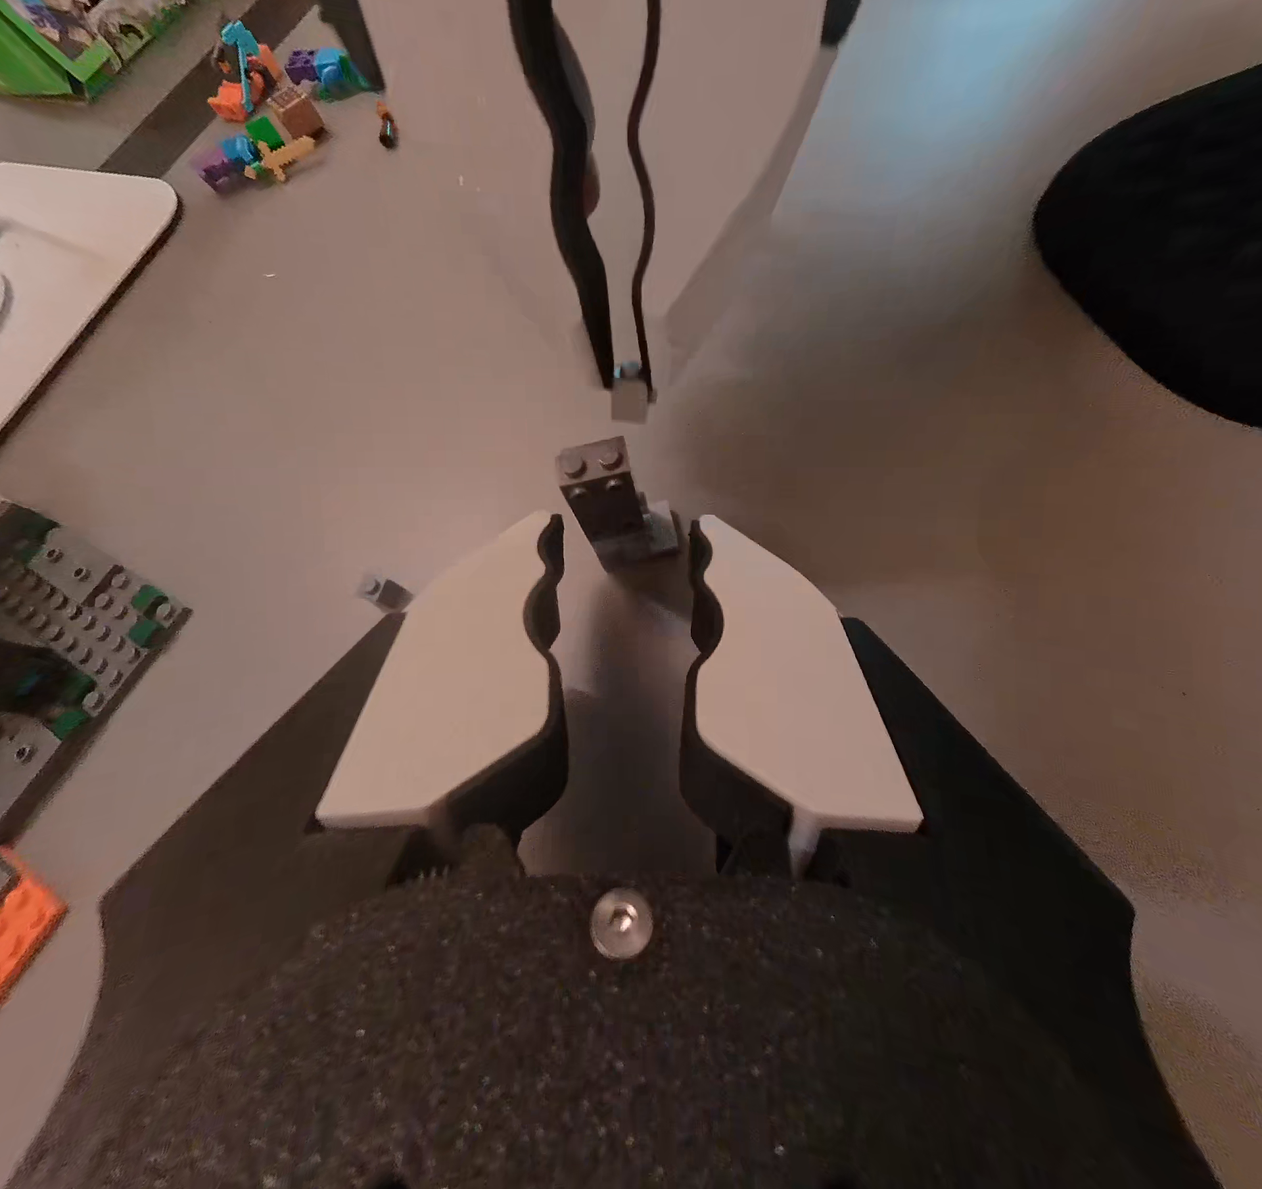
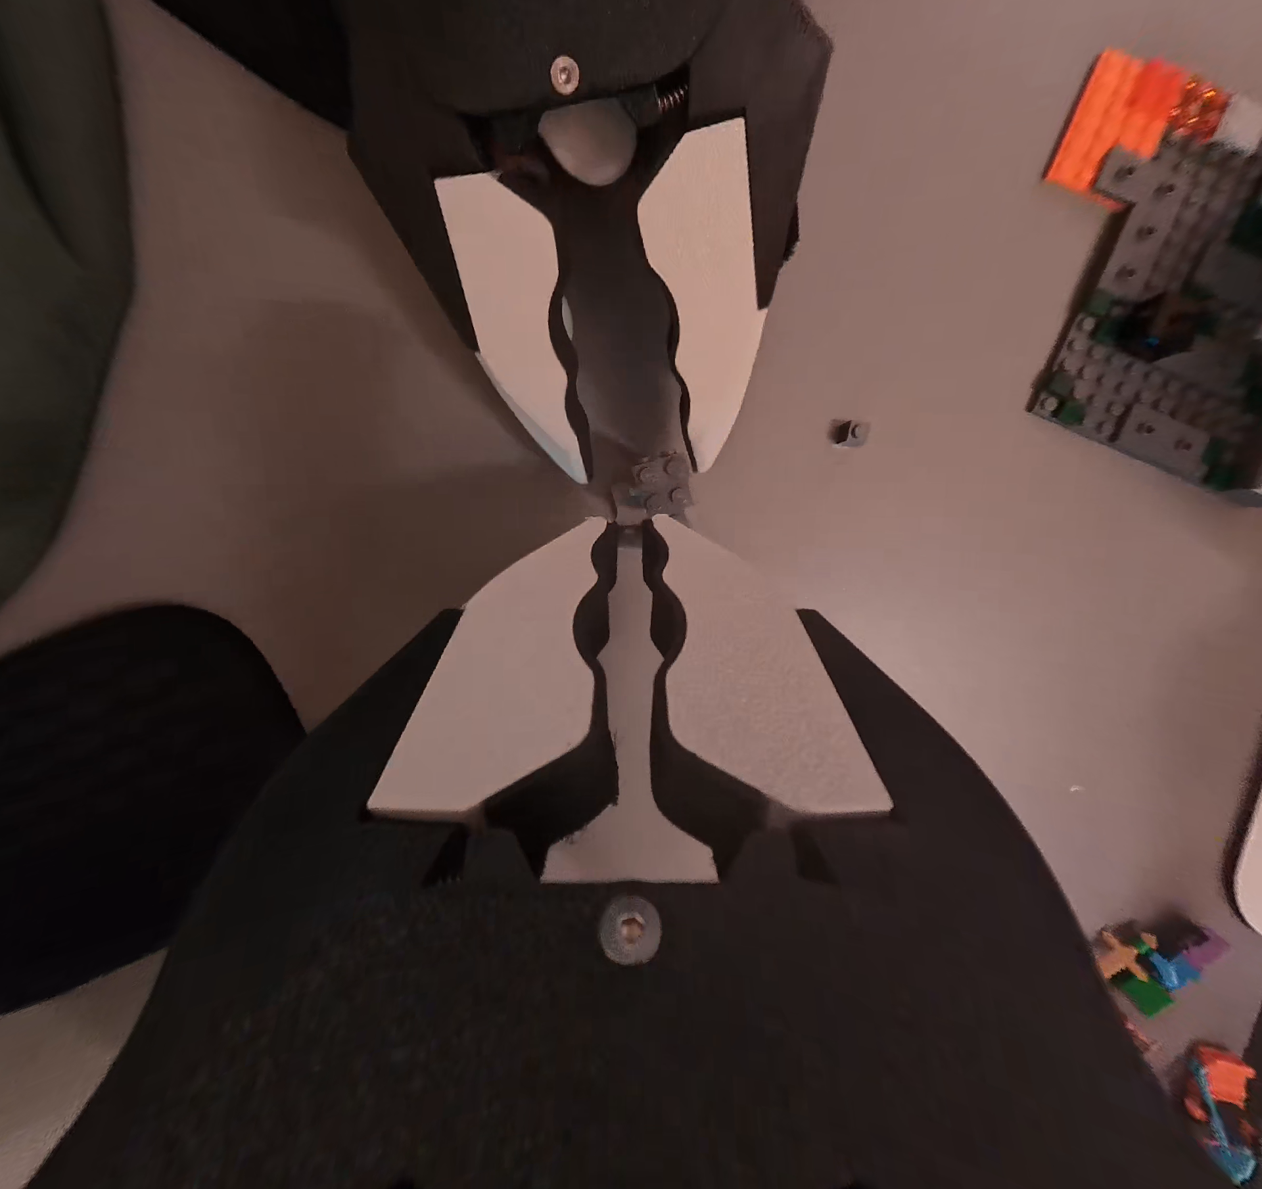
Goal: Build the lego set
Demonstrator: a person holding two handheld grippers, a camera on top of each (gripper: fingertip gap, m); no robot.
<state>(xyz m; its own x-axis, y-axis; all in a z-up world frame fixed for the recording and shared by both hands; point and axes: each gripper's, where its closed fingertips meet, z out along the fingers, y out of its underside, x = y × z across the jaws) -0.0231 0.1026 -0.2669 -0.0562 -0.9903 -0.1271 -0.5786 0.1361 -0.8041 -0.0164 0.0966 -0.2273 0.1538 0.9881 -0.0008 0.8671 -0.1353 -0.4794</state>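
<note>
The small grey lego assembly [image 1: 610, 507] stands on the tabletop [image 1: 410, 350], far from its edges; it is a narrow upright block with studs on top and a flat plate at its foot. The left gripper [image 1: 627, 528] has its fingers apart, just before the assembly. The right gripper [image 2: 629, 528] is clamped on a small light grey brick [image 1: 629, 400], close above the assembly.

left gripper [image 1: 625, 528] jaws apart, right gripper [image 2: 629, 528] pinched
</note>
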